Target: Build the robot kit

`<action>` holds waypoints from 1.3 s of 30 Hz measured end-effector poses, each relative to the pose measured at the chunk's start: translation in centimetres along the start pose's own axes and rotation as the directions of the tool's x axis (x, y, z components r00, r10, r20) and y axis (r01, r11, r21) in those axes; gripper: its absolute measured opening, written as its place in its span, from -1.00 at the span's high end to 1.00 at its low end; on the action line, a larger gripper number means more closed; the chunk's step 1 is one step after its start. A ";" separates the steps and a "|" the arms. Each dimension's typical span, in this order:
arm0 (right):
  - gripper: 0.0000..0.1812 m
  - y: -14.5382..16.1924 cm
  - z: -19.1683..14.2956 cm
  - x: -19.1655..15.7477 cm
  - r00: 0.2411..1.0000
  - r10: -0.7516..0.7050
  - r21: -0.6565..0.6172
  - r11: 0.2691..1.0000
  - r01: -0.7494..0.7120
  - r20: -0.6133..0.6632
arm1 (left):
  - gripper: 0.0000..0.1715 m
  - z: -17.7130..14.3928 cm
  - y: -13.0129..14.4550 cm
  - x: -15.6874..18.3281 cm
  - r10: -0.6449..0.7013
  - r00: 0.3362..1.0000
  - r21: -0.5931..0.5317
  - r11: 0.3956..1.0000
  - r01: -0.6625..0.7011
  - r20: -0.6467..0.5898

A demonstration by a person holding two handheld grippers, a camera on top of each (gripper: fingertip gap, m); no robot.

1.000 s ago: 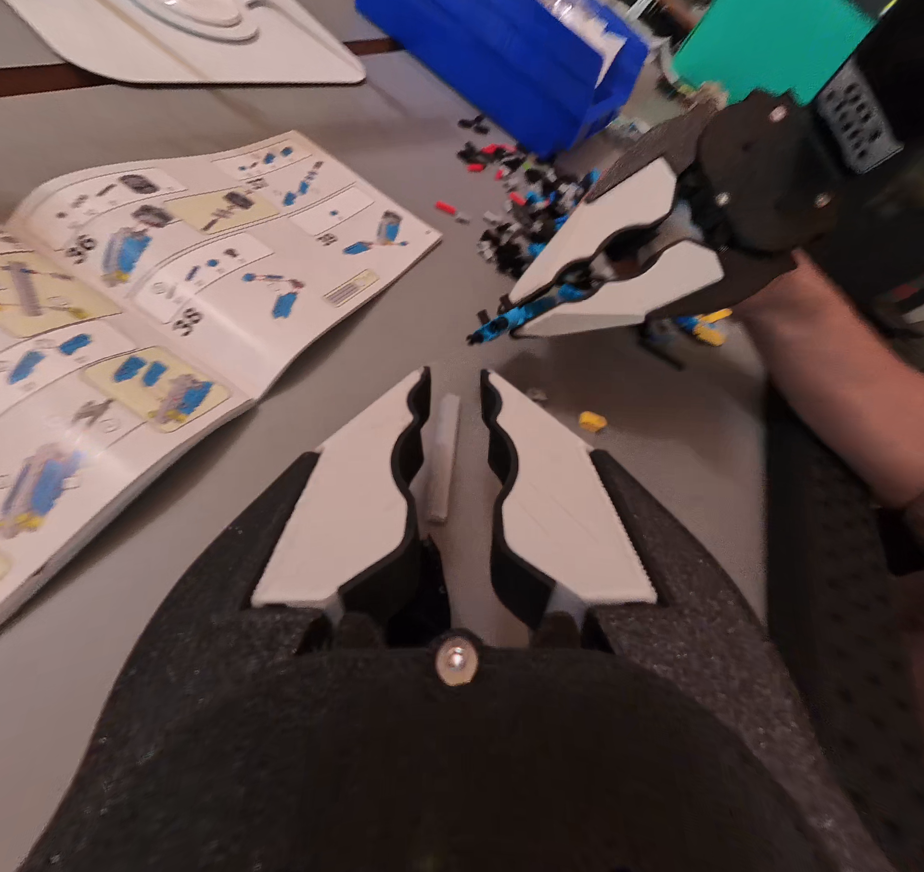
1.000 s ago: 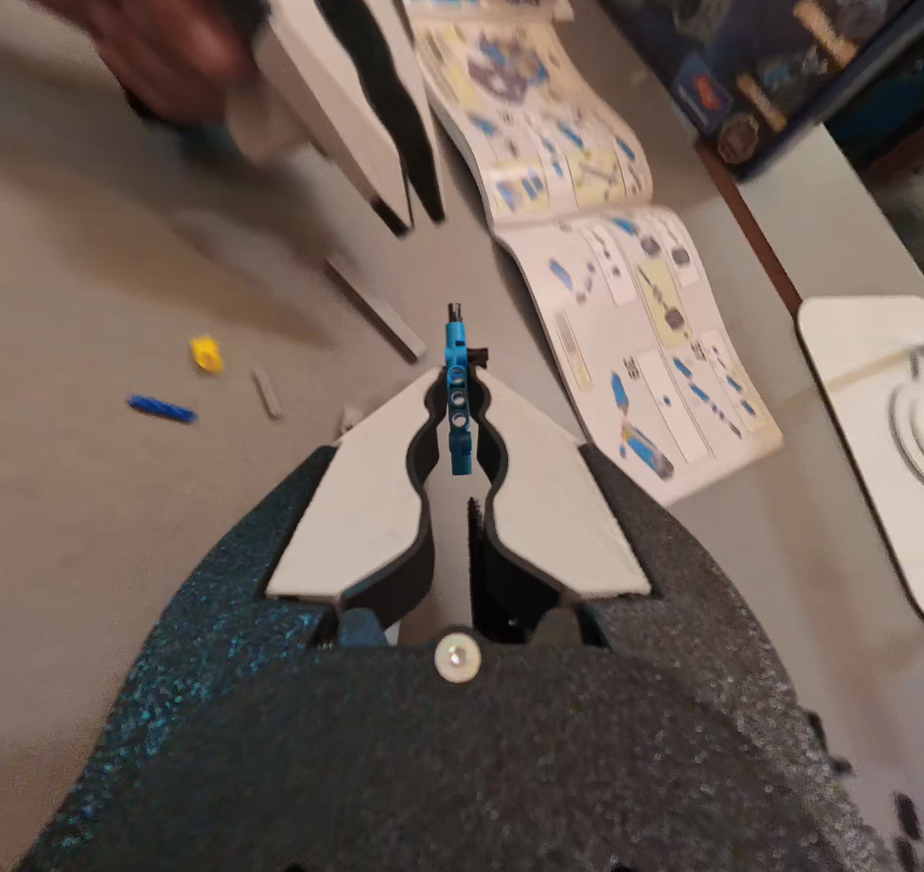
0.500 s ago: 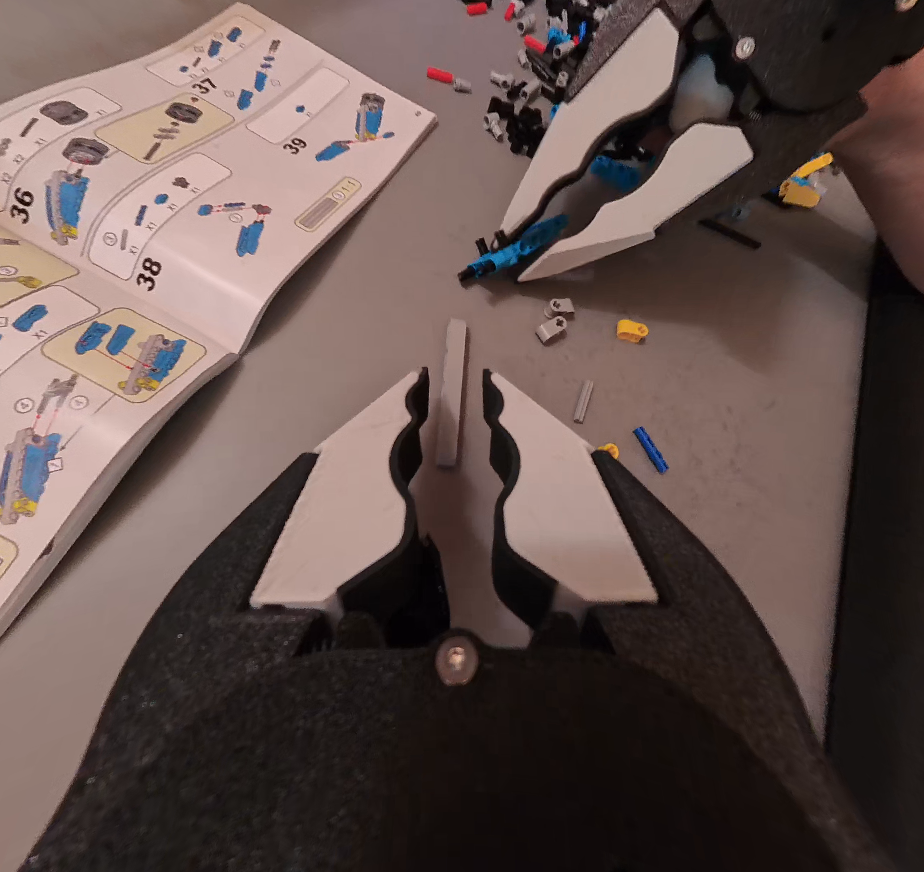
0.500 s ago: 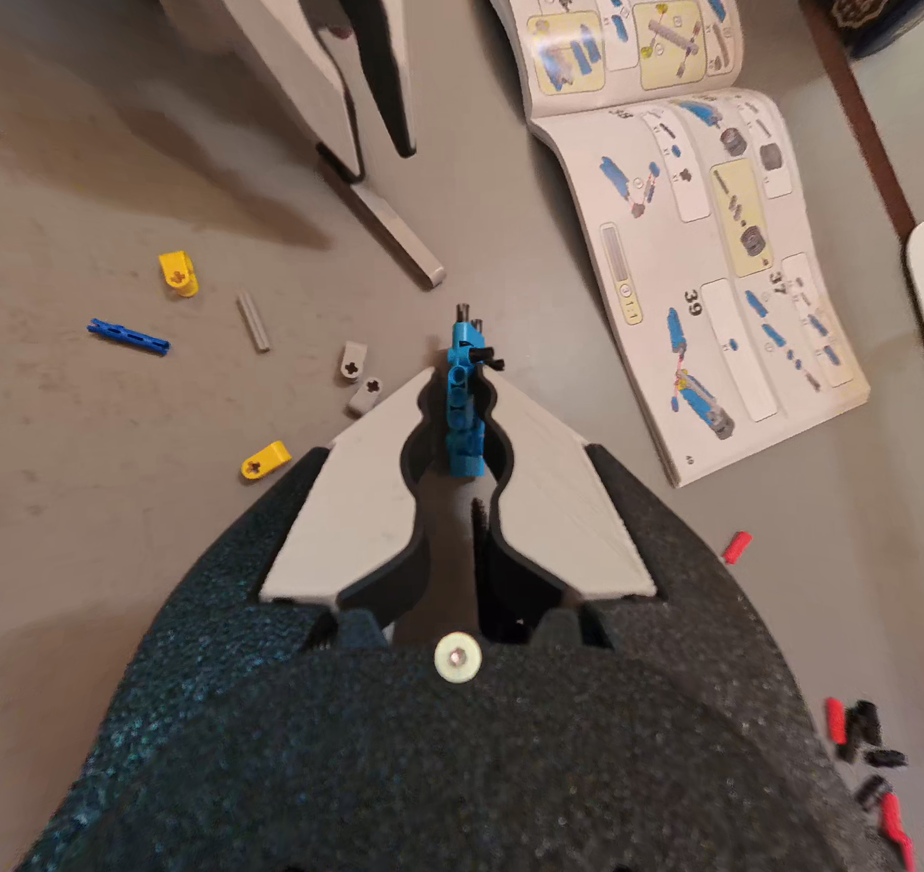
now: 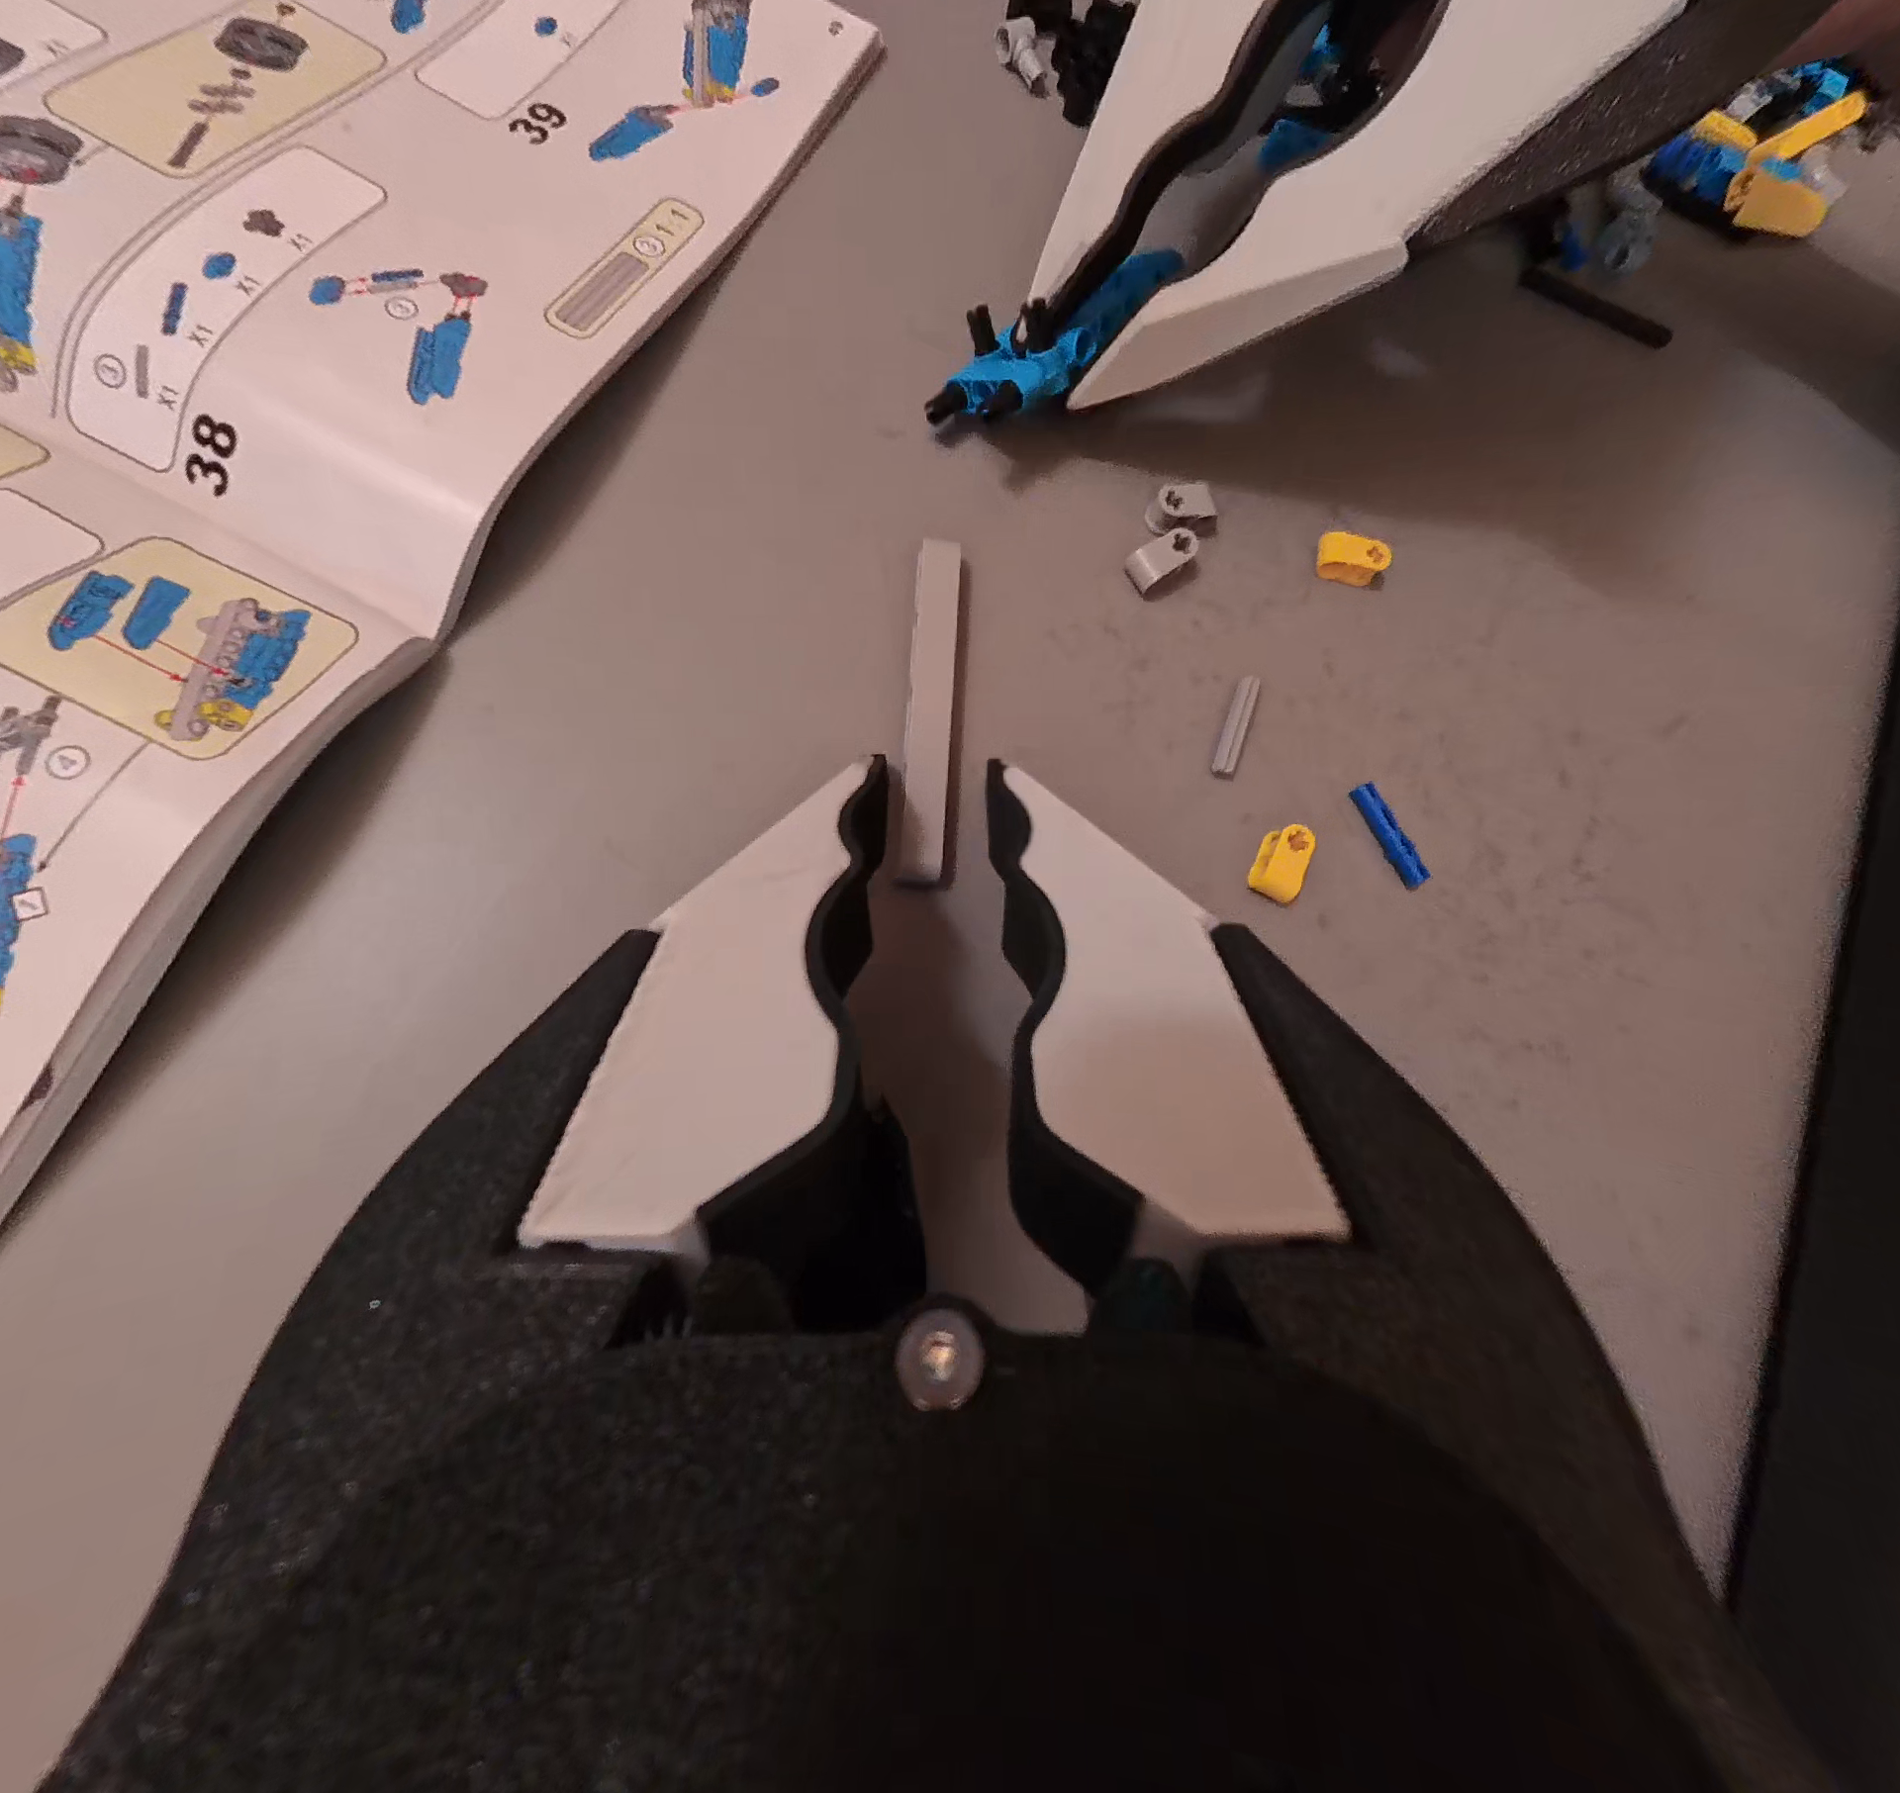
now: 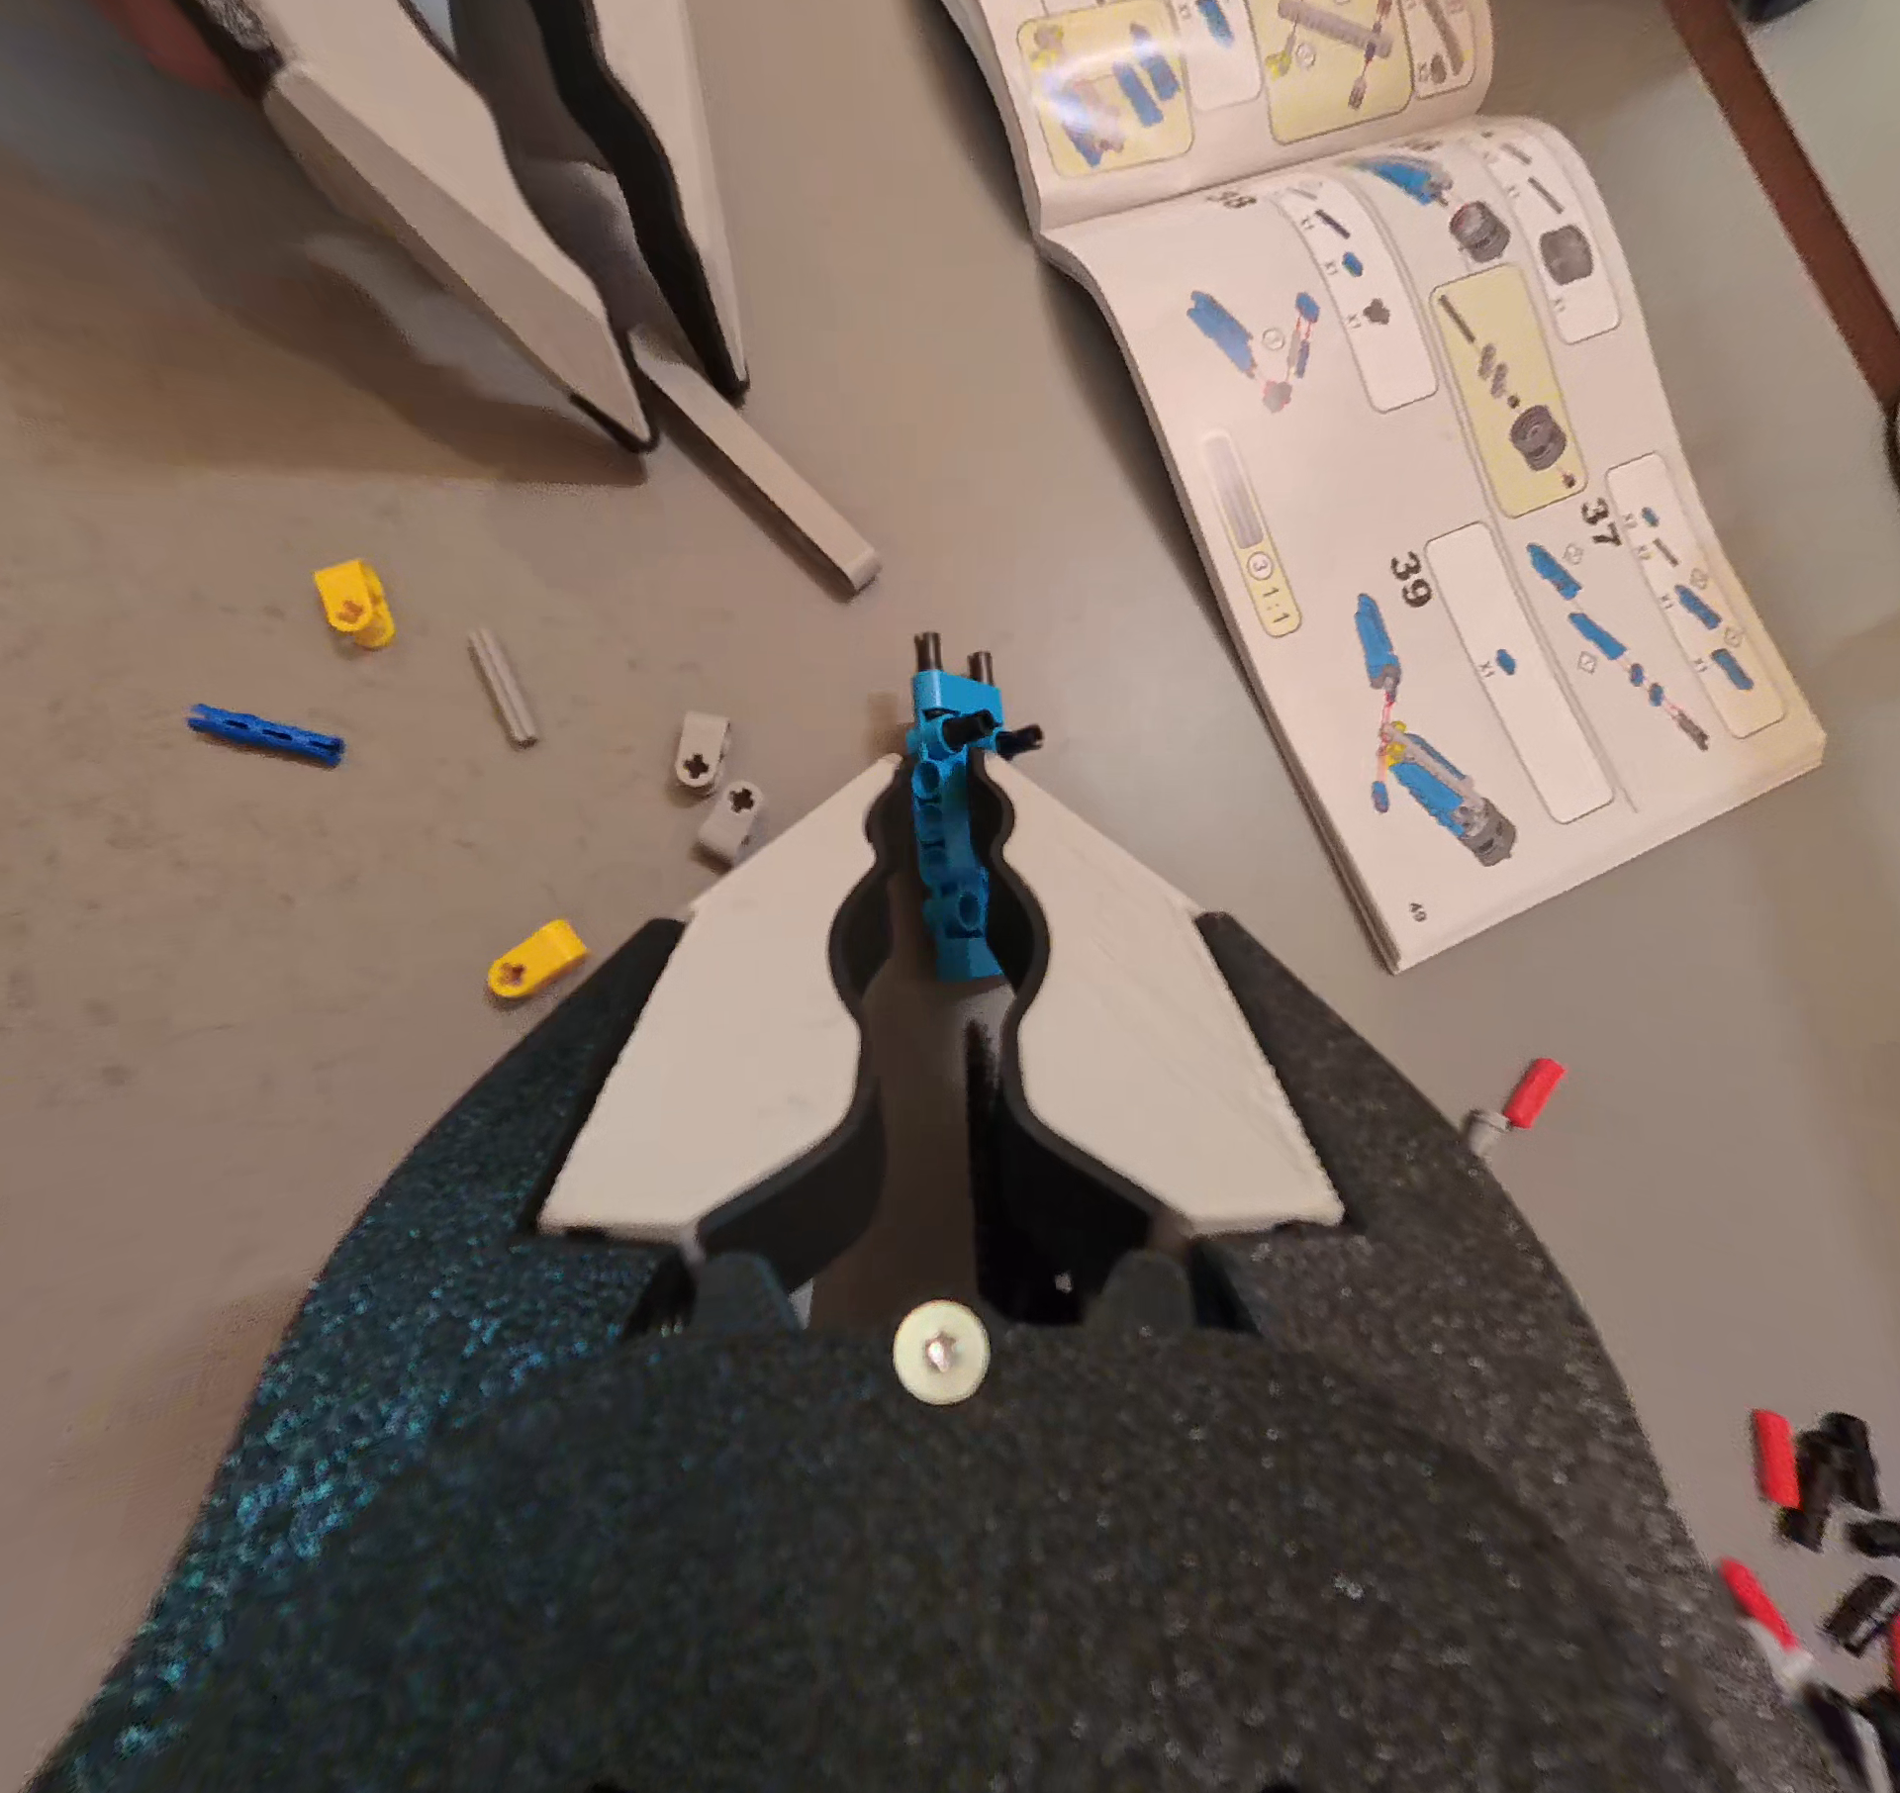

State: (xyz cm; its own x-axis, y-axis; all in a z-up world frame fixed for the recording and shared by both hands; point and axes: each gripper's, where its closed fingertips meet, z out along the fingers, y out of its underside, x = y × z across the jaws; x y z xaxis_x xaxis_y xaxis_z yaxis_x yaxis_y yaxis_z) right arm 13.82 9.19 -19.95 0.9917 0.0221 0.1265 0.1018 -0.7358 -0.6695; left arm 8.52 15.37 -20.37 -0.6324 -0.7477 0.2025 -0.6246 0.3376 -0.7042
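Our right gripper [image 6: 941,767] is clamped on a blue beam assembly [image 6: 951,849]. Our left gripper [image 5: 934,772] has fingers apart around a grey beam [image 5: 930,705] on the table [image 5: 668,921], not gripped.

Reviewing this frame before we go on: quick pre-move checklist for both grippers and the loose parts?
1. Right gripper shut on blue beam assembly: ok.
2. Black pins seated in that assembly: cannot tell.
3. Left gripper open, straddling near end of grey beam: ok.
4. Grey beam flat on table, fingers touching it: cannot tell.
5. Grey connectors and grey axle apart from the grey beam: ok.
6. Instruction booklet open, beside the work area: ok.
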 end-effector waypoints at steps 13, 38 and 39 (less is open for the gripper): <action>0.77 -0.1 0.1 -0.1 0.995 0.083 0.026 0.996 -0.084 0.047 | 0.92 -0.8 0.0 -2.0 -0.025 0.998 0.015 1.000 0.025 0.052; 0.85 -11.0 -6.0 -0.6 0.712 0.370 0.431 0.600 -0.674 0.597 | 0.92 -5.2 -8.9 2.6 0.314 0.902 0.451 0.786 -0.422 0.296; 0.90 -10.9 -6.1 -0.5 0.715 0.366 0.437 0.599 -0.671 0.596 | 0.92 -5.1 -8.8 2.7 0.336 0.887 0.437 0.778 -0.451 0.317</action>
State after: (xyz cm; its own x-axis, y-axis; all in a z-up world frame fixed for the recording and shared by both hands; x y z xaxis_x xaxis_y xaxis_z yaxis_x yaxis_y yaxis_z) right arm 11.70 13.09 -8.23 0.7929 0.1495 -0.5907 -0.5703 -0.1596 -0.8058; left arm 9.98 13.24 -10.13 -0.6254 -0.7311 -0.2727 -0.0009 0.3501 -0.9367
